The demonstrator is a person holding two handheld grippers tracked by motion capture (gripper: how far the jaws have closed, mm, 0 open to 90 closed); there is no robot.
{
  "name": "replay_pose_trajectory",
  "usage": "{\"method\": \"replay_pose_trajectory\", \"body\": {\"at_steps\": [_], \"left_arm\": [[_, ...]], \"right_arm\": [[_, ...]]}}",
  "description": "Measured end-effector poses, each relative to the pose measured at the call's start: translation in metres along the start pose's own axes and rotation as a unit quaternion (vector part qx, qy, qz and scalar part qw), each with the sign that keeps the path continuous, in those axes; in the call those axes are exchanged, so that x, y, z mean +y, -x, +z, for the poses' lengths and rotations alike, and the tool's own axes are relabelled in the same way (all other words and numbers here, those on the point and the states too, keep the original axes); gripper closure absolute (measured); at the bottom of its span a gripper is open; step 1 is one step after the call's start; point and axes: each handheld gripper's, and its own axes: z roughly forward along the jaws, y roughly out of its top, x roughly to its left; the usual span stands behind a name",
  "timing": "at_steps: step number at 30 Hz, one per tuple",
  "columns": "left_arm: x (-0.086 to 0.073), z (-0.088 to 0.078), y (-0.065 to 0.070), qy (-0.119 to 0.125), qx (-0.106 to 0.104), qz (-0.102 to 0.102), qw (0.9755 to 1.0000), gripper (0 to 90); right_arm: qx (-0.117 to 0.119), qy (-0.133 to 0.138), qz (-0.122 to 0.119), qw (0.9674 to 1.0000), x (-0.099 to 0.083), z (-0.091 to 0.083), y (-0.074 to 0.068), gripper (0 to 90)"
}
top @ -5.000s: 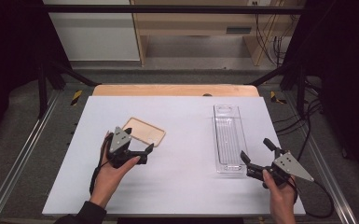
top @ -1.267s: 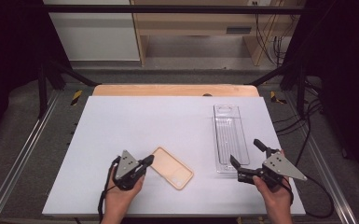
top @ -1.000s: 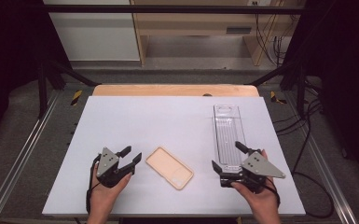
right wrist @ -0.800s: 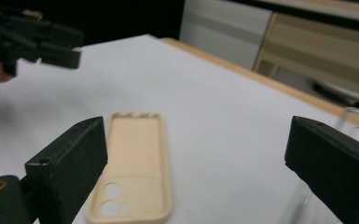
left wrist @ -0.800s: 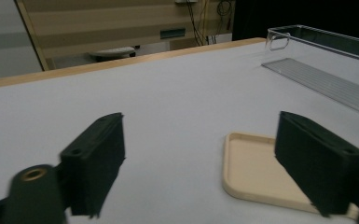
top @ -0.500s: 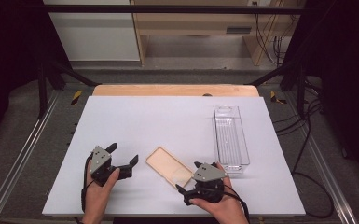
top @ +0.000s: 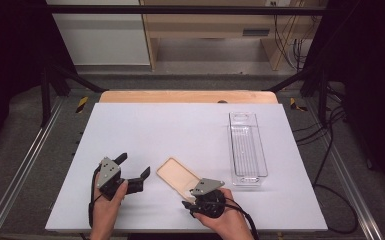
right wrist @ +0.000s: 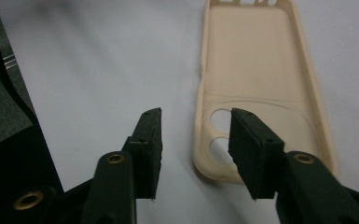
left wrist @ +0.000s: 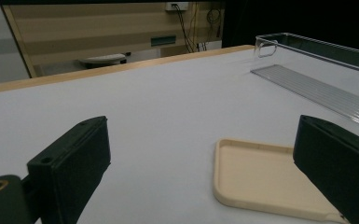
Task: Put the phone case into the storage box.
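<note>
A beige phone case (top: 177, 175) lies flat, hollow side up, on the white table (top: 180, 125). My left gripper (top: 134, 166) rests just left of it. Its jaws have just been opening and stand wide, with nothing between them. In the left gripper view, my left gripper (left wrist: 200, 135) faces the case (left wrist: 265, 182), which lies ahead near the right jaw. My right gripper (top: 191, 199) sits at the case's near end. Its jaws (right wrist: 196, 121) have just been closing. They straddle the corner rim of the case (right wrist: 256, 60) by the camera holes without pressing on it.
A long clear plastic bin (top: 247, 147) stands on the right side of the table, seen also as the clear bin (left wrist: 317, 88) beyond the case. A wooden strip runs along the table's far edge. Black frame rails flank both sides.
My right hand has swung left and down from beside the clear bin to the case's near end, and its jaws have narrowed. My left gripper widened and has stayed in place.
</note>
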Motion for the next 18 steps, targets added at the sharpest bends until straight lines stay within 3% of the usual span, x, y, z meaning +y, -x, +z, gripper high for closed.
{"method": "replay_pose_trajectory", "body": {"at_steps": [3,6,12,18], "left_arm": [[0.000,0.000,0.003,-0.001,-0.002,0.007,1.0000,3.9],[-0.001,0.001,0.005,0.000,-0.004,0.000,1.0000,3.9],[0.000,0.004,0.011,-0.003,-0.011,0.010,0.9999,3.9],[0.001,0.005,0.018,-0.001,-0.013,0.018,0.9998,3.9]], "right_arm": [[0.001,-0.008,0.004,1.0000,-0.001,0.003,0.002,64.9],[0.006,-0.013,0.003,0.9999,-0.003,0.005,0.003,69.7],[-0.004,-0.020,-0.005,0.9998,-0.007,0.009,0.003,74.2],[-0.012,-0.009,-0.012,0.9998,-0.009,0.011,0.001,74.9]]}}
